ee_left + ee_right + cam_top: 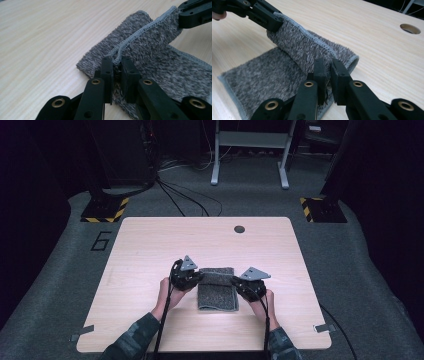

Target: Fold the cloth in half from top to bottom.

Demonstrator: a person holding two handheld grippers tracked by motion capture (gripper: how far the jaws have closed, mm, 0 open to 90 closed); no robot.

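Your left gripper (117, 65) and right gripper (328, 65) are each clamped on a corner of the stitched hem of the grey fuzzy rectangular towel (218, 290). You hold that edge raised and curled over the part lying flat mid-way across the pale wooden table (150, 245). The fold looks partly made; laying the edge down and letting go remain

The towel (155, 62) is showing a fuzzy, matt grey pile with a stitched hem. The tabletop (150, 245) is looking like smooth pale wood grain. The grippers' jaws are appearing as matt black plastic with brass-coloured rivets.
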